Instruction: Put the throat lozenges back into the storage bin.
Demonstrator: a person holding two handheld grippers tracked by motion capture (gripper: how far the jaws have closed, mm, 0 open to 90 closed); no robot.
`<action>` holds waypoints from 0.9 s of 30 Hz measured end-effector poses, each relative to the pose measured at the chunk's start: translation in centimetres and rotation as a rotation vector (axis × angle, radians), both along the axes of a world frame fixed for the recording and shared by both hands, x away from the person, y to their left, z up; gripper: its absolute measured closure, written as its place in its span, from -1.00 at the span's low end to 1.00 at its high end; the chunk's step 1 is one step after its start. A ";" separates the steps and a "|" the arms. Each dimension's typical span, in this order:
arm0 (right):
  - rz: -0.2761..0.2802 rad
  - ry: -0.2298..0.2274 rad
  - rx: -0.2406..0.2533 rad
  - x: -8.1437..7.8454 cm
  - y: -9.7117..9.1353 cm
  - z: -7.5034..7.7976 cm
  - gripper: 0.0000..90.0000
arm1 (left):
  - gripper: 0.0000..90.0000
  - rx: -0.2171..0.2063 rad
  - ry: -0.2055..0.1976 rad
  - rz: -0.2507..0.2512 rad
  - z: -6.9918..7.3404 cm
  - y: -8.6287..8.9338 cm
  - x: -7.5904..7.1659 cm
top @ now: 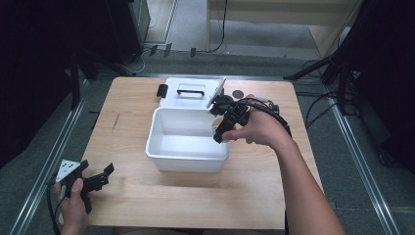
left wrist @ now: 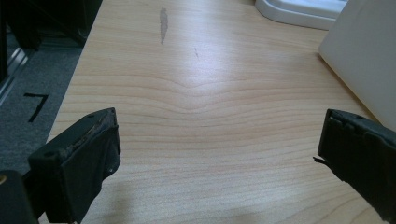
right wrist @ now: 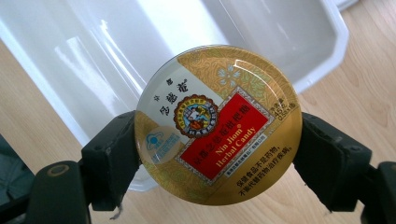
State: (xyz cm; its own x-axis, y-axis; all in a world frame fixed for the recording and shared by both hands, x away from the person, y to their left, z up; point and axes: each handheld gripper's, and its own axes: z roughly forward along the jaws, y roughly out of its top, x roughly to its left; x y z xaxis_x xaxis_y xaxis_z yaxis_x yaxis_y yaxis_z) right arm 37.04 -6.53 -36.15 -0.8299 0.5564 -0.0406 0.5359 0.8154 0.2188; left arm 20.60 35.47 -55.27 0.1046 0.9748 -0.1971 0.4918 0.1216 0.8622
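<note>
Over the right rim of the open white box (top: pixel 169 156), the right gripper (top: pixel 221 128) is clamping a round gold candy tin (right wrist: pixel 217 123) between its jaws, lid facing the camera. At the table's (top: pixel 195 196) near left corner, the left gripper (top: pixel 100 177) is resting with jaws spread wide, holding nothing.

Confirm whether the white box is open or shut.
Open: the white box shows its bare inside, with its lid swung back behind it, handle facing up.
</note>
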 end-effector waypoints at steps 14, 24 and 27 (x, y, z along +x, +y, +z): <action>0.203 -0.051 0.015 -0.2 1.2 -1.0 -0.56 | -1.00 0.000 0.000 -0.001 0.0 0.0 0.0; 0.270 -0.068 -0.017 -0.2 2.0 -2.2 -0.56 | -1.00 -0.001 -0.002 -0.001 0.0 0.0 0.0; 0.288 -0.078 -0.034 -0.1 2.1 -2.6 -0.56 | -1.00 -0.003 -0.002 -0.001 0.0 0.0 0.0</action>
State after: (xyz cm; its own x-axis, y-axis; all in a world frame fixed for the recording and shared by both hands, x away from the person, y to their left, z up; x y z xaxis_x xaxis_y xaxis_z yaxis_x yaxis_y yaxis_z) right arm 36.92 -4.46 -38.74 -0.9469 0.2961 -0.1251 0.2644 0.9389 0.2205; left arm 20.61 35.49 -55.28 0.1061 0.9740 -0.1999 0.4903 0.1237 0.8627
